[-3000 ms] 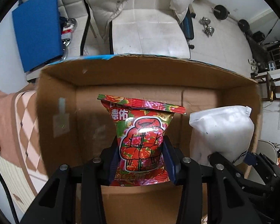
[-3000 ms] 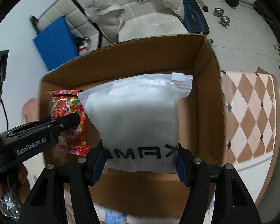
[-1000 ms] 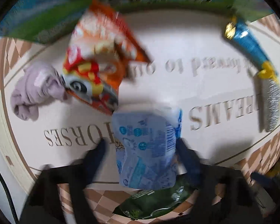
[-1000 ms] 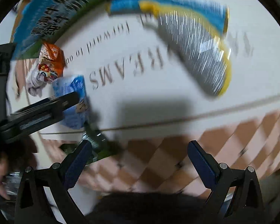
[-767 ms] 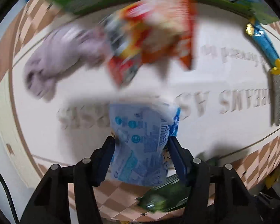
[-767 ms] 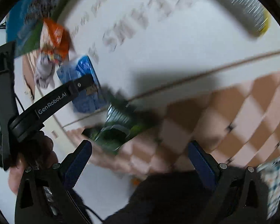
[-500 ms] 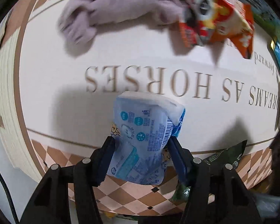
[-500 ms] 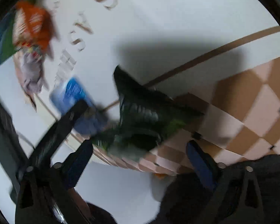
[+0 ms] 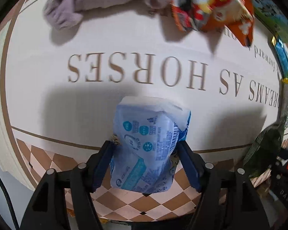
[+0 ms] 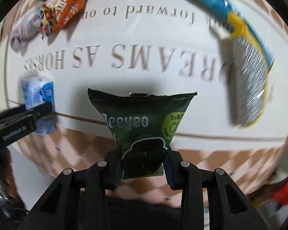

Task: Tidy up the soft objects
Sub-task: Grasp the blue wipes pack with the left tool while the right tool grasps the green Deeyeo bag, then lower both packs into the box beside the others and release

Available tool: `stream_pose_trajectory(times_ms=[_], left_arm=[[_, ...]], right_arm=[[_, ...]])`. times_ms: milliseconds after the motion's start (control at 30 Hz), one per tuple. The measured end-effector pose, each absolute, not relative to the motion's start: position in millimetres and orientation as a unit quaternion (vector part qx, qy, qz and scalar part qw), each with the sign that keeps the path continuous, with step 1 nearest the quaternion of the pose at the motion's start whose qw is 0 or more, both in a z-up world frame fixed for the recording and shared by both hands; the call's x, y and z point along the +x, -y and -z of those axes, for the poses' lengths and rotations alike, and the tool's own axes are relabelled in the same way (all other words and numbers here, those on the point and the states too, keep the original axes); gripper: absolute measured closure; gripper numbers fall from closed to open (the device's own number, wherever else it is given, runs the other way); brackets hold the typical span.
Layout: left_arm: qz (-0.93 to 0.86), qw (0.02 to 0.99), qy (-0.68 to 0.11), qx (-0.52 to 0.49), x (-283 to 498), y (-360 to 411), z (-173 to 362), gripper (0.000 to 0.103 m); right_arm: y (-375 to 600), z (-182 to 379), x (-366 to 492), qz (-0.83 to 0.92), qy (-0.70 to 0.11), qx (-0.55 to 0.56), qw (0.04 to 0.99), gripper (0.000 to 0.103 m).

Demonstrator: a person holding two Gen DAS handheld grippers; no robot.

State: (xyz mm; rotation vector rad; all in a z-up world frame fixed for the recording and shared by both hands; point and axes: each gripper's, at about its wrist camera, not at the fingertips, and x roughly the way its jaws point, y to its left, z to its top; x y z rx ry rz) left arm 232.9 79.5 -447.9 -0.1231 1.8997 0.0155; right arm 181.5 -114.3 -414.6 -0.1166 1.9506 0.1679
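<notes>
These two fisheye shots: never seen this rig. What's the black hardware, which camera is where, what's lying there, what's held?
There is no robot here: a person holds a two-fingered claw in each hand, and each claw carries a camera that looks along its fingers.

In the left wrist view, the left claw has a pale blue pack between its fingers; its jaws are opening a little.

In the right wrist view, the right claw is closing on a dark green pouch.

Below lies a printed mat with large lettering. On it rest a lilac cloth, an orange snack bag and a blue, yellow and silver packet.
</notes>
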Motion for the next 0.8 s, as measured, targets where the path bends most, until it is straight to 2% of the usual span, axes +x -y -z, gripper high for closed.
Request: stream_pose_trajectory(times_ms=[100,200,233,367,633,700,733,767,800], left_arm=[[0.006,0.574,-0.815,-0.074,229,-68,447,0.035],[0.011,0.572,-0.815,-0.089,222,-58,447,0.035],[0.008,0.575,-0.814,-0.081,219,-55,447,0.034],[0.012,0.579,-0.812,-0.07,212,-51,448,0.028],[0.019,0.578,-0.815,-0.039,212,-41,446,0.028],[0.019,0.579,-0.815,-0.025,206,-42,446,0.034],[0.02,0.58,-0.814,-0.024,211,-40,440,0.044],[0.025,0.58,-0.814,-0.024,218,-35,440,0.054],[0.03,0.579,-0.814,-0.025,216,-33,438,0.058]], right_arm=[[111,411,186,-0.075,-0.821,-0.069,0.561,0.061],[118,399,189,-0.076,-0.815,-0.035,0.573,0.037],[123,394,187,-0.073,-0.812,-0.016,0.579,0.033],[134,384,185,-0.06,-0.815,0.029,0.576,0.032],[122,405,172,-0.054,-0.825,0.042,0.56,0.032],[120,408,172,-0.048,-0.827,0.041,0.559,0.032],[114,411,167,-0.044,-0.827,0.039,0.559,0.033],[111,412,164,-0.041,-0.827,0.035,0.559,0.036],[111,415,162,-0.041,-0.826,0.031,0.561,0.047]])
